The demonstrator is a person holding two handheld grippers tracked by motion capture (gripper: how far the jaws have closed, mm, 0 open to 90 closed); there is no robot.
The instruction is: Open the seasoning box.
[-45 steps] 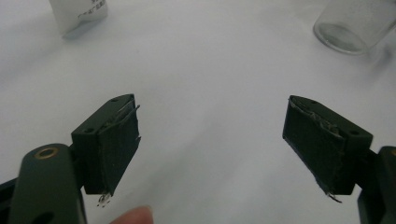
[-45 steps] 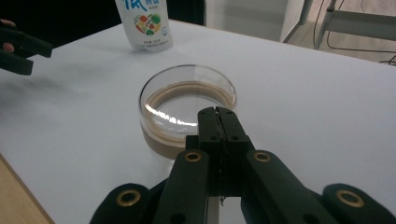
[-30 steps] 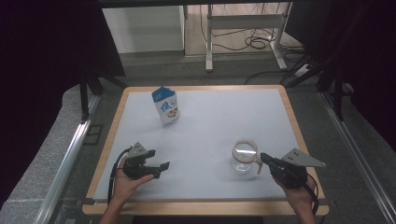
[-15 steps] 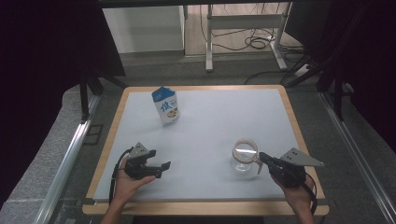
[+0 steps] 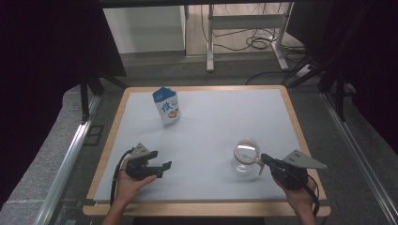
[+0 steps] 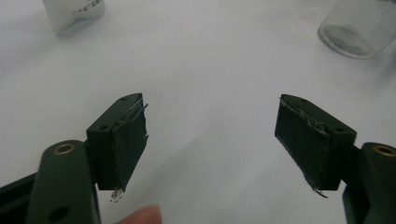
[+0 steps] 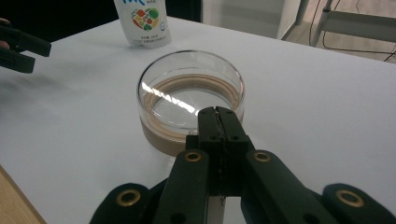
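Jar of clear glass with a wooden-brown lid ring (image 7: pixel 190 100) stands just in front of the right gripper (image 7: pixel 218 114), whose jaws are pressed together at its near rim, gripping nothing. Left gripper (image 6: pixel 212 135) has wide jaws that have just been closing slightly, nothing between them; blue-and-white milk carton (image 5: pixel 166 106) stands well beyond.
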